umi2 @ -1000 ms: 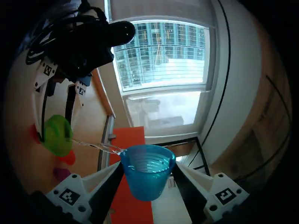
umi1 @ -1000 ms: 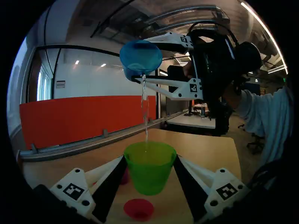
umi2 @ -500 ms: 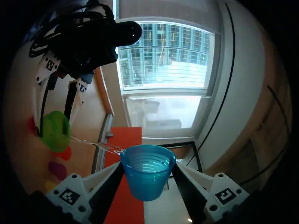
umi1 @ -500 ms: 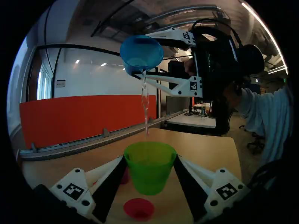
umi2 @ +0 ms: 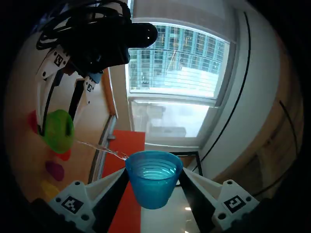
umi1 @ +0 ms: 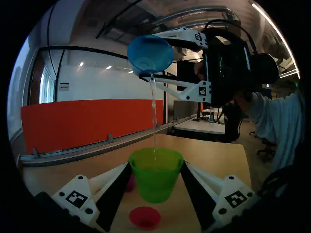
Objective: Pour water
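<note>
Low in the middle of the left gripper view, the left gripper (umi1: 155,167) is closed partway, both fingers pressing the sides of a green cup (umi1: 155,180). That cup stands upright, mouth up, its long axis vertical, held just above the table (umi1: 217,151). A small red cup (umi1: 144,217) sits on the table below it, at the bottom of the frame.

Farther off, a thin stream of water (umi1: 154,110) falls straight into the green cup's mouth. At the upper middle of the frame, the stream leaves the lower lip of a blue cup (umi1: 149,54). The right gripper (umi1: 149,57) clamps this one from both sides, reaching in from the upper right where a sleeve (umi1: 280,120) shows. The blue cup is tipped well over. Its long axis lies closer to level than upright, and its mouth faces down and toward the camera.

In the right gripper view the blue cup sits at the lower middle with some water in it.

The pour looks to be mid-way. Water is running, the blue cup is not empty, and how full the green cup is cannot be told. What is left is to drain or stop the flow and right the blue cup.
</note>
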